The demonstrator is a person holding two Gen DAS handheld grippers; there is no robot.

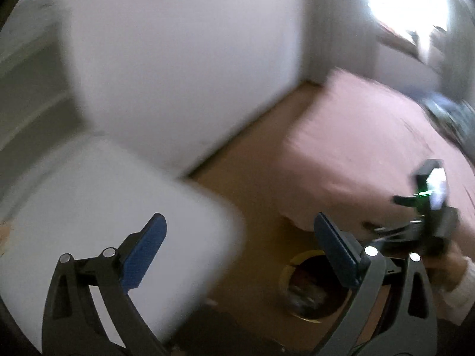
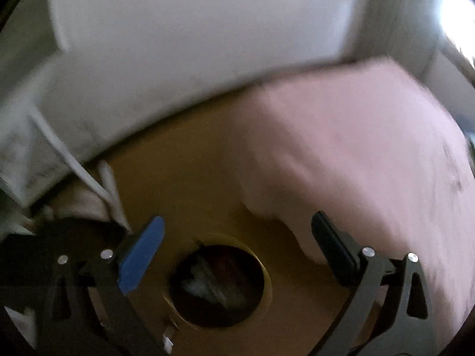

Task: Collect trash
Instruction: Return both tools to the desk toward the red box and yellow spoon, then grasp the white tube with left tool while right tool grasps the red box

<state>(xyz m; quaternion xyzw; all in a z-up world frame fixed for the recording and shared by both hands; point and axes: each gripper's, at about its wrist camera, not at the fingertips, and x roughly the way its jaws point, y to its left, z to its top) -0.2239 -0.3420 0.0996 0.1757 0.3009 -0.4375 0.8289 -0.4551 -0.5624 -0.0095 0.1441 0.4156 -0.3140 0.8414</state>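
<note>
A round yellow-rimmed trash bin (image 2: pixel 219 284) stands on the brown floor below my right gripper (image 2: pixel 237 255), which is open and empty above it. Crumpled white and dark trash (image 2: pixel 204 284) lies inside. In the left wrist view the same bin (image 1: pixel 311 287) shows low between the fingers, right of centre. My left gripper (image 1: pixel 240 252) is open and empty, above the edge of a white rounded surface (image 1: pixel 104 207). The right gripper's body (image 1: pixel 430 207) and the hand holding it show at the right of the left wrist view. Both views are blurred.
A bed with a pink cover (image 2: pixel 371 148) fills the right side, also in the left wrist view (image 1: pixel 371 148). A white wall (image 1: pixel 178 59) stands behind. White cords (image 2: pixel 89 178) and a dark object (image 2: pixel 44 252) lie at the left. A bright window (image 1: pixel 406 0) is at upper right.
</note>
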